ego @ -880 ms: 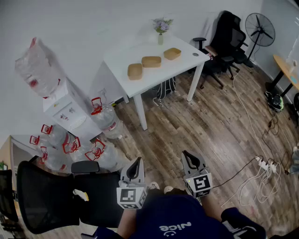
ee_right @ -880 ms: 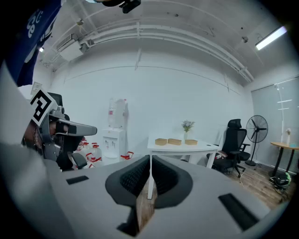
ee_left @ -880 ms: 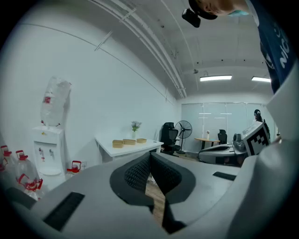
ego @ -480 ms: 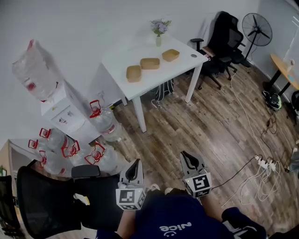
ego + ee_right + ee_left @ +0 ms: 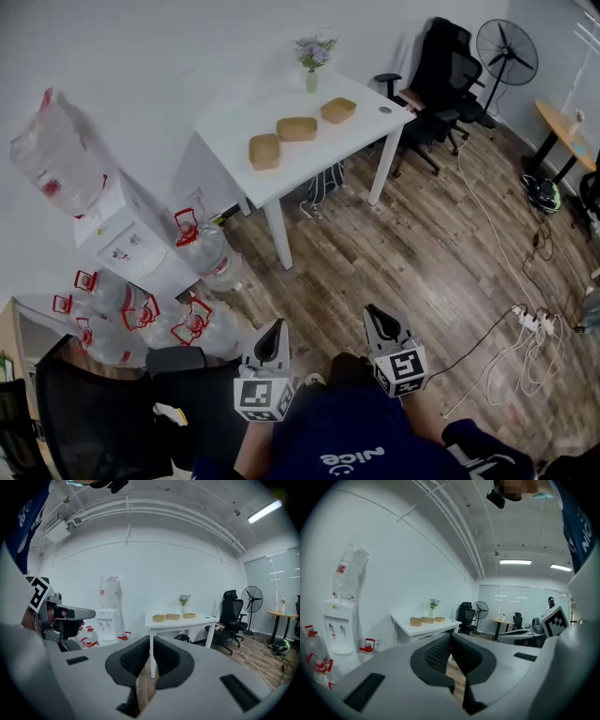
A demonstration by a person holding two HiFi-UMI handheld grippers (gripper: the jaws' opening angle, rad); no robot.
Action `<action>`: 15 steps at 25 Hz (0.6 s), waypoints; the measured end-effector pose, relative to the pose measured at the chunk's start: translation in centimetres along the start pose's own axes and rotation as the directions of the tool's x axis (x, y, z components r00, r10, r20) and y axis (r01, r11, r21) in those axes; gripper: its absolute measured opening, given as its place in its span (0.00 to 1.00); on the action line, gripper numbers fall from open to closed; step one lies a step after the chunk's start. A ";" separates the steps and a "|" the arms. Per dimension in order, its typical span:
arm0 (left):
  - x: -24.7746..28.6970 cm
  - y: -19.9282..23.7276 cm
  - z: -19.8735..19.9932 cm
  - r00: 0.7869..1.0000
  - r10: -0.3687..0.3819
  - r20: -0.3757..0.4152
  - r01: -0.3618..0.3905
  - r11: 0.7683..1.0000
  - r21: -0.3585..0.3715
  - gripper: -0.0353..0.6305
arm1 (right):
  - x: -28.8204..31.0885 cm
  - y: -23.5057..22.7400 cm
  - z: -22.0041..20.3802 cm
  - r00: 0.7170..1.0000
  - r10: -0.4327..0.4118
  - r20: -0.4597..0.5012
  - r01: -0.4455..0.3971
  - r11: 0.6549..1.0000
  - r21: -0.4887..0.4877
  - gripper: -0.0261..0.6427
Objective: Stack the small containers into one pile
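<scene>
While the left hand-held gripper (image 5: 273, 330) and right hand-held gripper (image 5: 380, 319) are closed on nothing, the small containers (image 5: 296, 128) sit far off on the desk (image 5: 234, 131). They look light and stiff; pinch a side wall.

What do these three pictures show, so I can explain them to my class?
A person holds a two-jaw gripper in each hand; there is no robot arm. The downward picture comes from a camera on the person's head: left gripper, right gripper. The other two come from cameras riding on each gripper, looking along its jaws. Both pairs of jaws are closed, holding nothing. Across the room, three small brown containers sit apart on a white table, not yet stacked.
</scene>
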State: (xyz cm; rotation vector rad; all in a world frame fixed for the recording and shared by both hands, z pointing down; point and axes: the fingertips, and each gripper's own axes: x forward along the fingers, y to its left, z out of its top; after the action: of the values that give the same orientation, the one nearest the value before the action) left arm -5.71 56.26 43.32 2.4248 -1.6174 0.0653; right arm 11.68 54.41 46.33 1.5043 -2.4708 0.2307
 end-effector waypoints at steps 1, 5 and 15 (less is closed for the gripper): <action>0.2 0.1 0.0 1.000 0.000 -0.006 0.000 1.000 -0.001 0.08 | 0.4 0.2 -0.2 1.000 0.014 -0.012 -0.014 1.000 -0.002 0.12; 2.2 0.9 -0.1 1.000 0.012 -0.024 -0.012 1.000 0.003 0.08 | 3.3 0.4 -0.1 0.996 0.082 -0.041 -0.083 0.996 -0.040 0.12; 12.1 2.8 3.5 0.999 0.051 0.008 -0.051 0.999 -0.004 0.08 | 13.4 -3.3 5.0 0.975 0.221 0.026 -0.216 0.968 -0.124 0.12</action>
State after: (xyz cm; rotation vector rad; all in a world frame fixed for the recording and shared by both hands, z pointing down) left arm -3.82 43.50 42.28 2.3839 -1.6809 0.0613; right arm 8.11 40.21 45.32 1.1998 -2.6300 0.0884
